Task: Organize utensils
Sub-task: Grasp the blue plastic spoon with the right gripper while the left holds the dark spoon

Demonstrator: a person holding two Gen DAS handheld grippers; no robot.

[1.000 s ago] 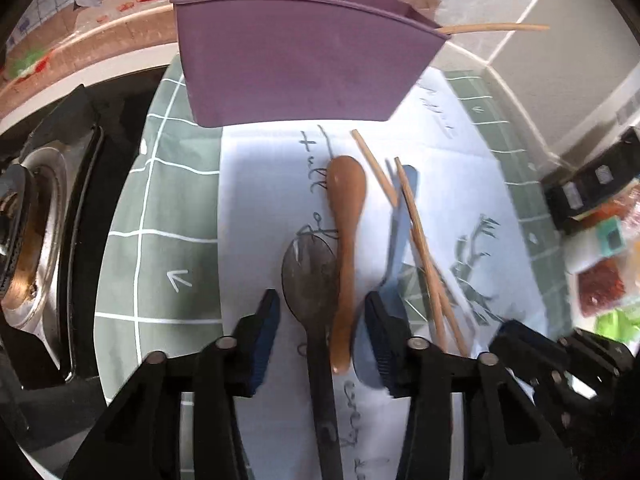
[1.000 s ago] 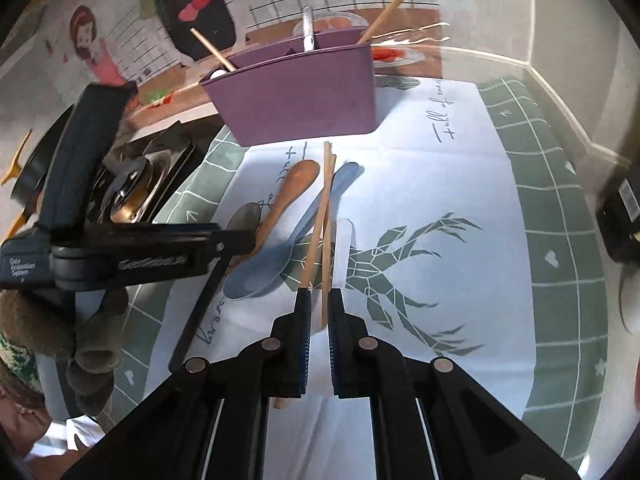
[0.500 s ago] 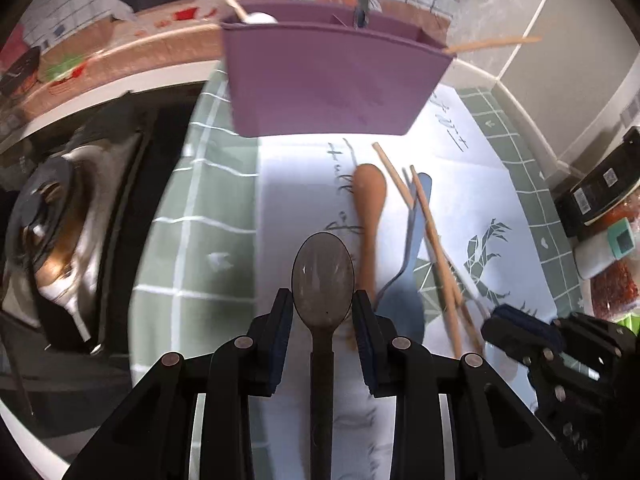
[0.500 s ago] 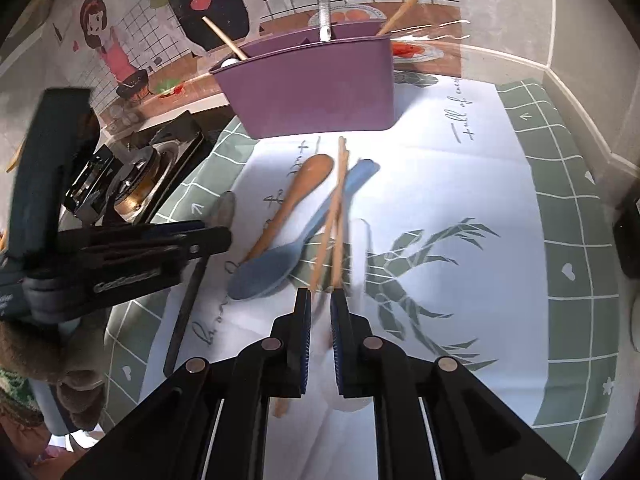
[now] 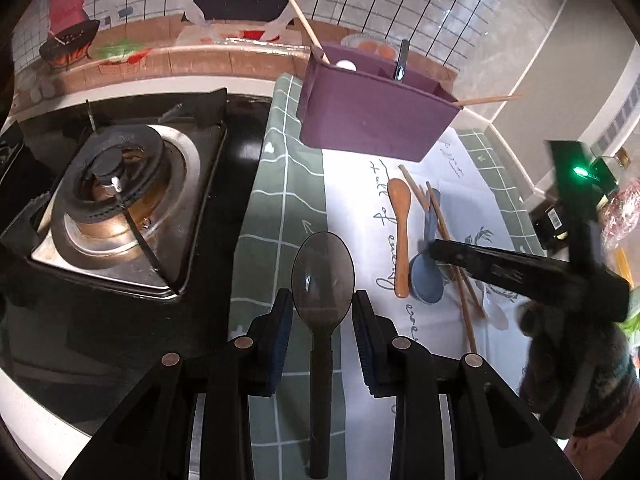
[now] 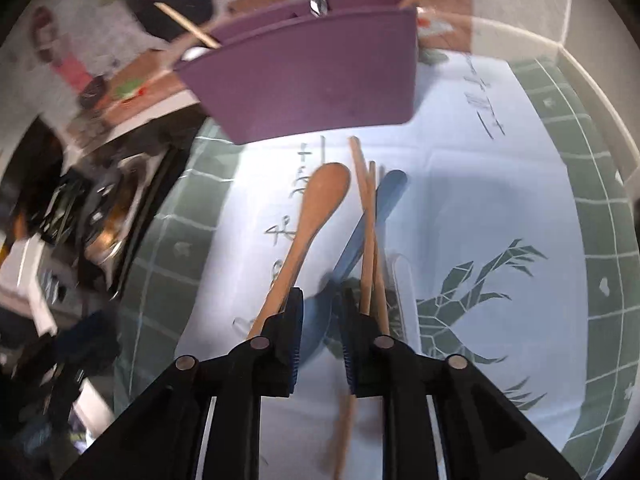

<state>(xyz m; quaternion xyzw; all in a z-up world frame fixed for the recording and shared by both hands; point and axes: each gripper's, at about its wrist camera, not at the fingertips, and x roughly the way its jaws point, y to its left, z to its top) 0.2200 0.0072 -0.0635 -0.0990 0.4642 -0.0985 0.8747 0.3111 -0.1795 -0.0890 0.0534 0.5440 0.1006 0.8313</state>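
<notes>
Two grippers are at work over the cloth. Nearest in the left wrist view, the left gripper (image 5: 322, 312) carries a dark spoon (image 5: 322, 280): the bowl sticks out past the pads and the handle runs back between the fingers, so it appears gripped, though the exact contact on the handle is hard to see. To finish this step well, the spoon should stay level and centred until its tip is over a free slot of the purple holder (image 5: 376, 120), then tip handle-down so it clears the front wall and the chopstick (image 5: 304, 20) already leaning there.

In the right wrist view the right gripper (image 6: 322, 324) hangs low over the loose pile, its jaws opening; the blue spoon (image 6: 360, 240) lies between them, not yet pressed. The brown spoon (image 6: 308, 232) passes just beside the left pad and the pair of chopsticks (image 6: 370, 232) just beside the right one, so the jaws need to straddle the blue one alone before closing. Beyond, the holder stands upright at the cloth's far edge, with the stove burner (image 5: 116, 184) off to its left.
</notes>
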